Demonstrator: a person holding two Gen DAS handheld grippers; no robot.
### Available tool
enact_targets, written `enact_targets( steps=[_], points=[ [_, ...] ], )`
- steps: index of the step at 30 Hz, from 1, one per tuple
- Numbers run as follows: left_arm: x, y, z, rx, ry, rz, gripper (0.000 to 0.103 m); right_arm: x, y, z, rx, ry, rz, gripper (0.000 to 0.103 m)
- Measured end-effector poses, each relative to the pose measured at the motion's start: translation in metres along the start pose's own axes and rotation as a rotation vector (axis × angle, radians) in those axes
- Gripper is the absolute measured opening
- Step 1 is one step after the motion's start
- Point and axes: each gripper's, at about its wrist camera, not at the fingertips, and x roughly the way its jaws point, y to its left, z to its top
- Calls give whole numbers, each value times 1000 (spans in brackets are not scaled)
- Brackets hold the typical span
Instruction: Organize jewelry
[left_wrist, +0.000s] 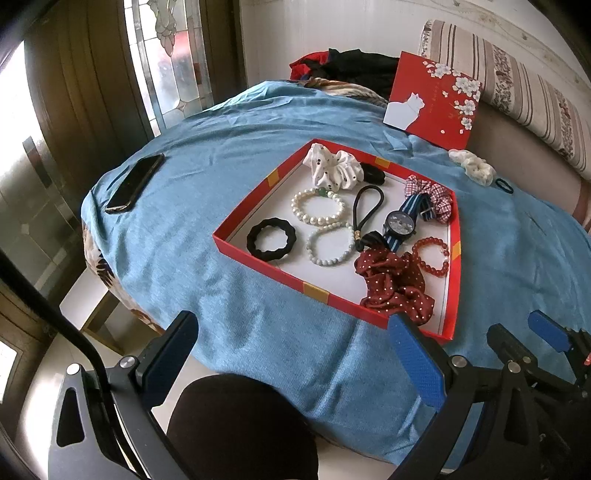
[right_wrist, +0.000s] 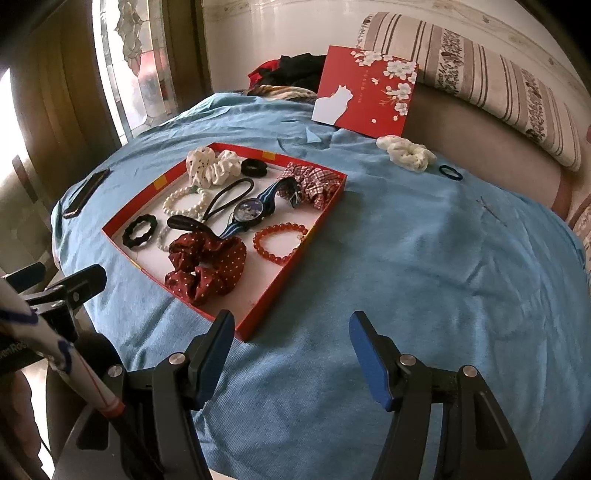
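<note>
A shallow red box (left_wrist: 280, 275) (right_wrist: 291, 266) lies on the blue cloth. It holds several pieces: a dark red dotted scrunchie (left_wrist: 395, 288) (right_wrist: 207, 266), a red bead bracelet (left_wrist: 432, 274) (right_wrist: 275, 258), a striped-band watch (left_wrist: 399, 225) (right_wrist: 251, 214), a pearl bracelet (left_wrist: 294, 205), a black wavy hair tie (left_wrist: 253, 240) and a white spotted scrunchie (left_wrist: 332, 166). Outside the box, far right, lie a white scrunchie (right_wrist: 406, 151) (left_wrist: 472, 166) and a small dark hair tie (right_wrist: 441, 170). My left gripper (left_wrist: 295, 354) and right gripper (right_wrist: 293, 354) both hover open and empty near the front edge.
The box's red lid (right_wrist: 369, 92) with a white cat leans against a striped cushion (right_wrist: 480, 66) at the back. A black phone (left_wrist: 135, 182) lies on the cloth at the left. Dark clothing (left_wrist: 354, 66) is piled at the far edge. A dark rounded shape (left_wrist: 240, 424) sits below my left gripper.
</note>
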Motion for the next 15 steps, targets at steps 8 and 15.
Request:
enact_targets(
  steps=[8, 15],
  points=[
    [-8, -6, 14, 38, -45, 27, 102, -3, -2, -1, 7, -5, 14, 69],
    [-19, -38, 22, 116, -101, 37, 102, -12, -22, -5, 58, -30, 18, 70]
  ],
)
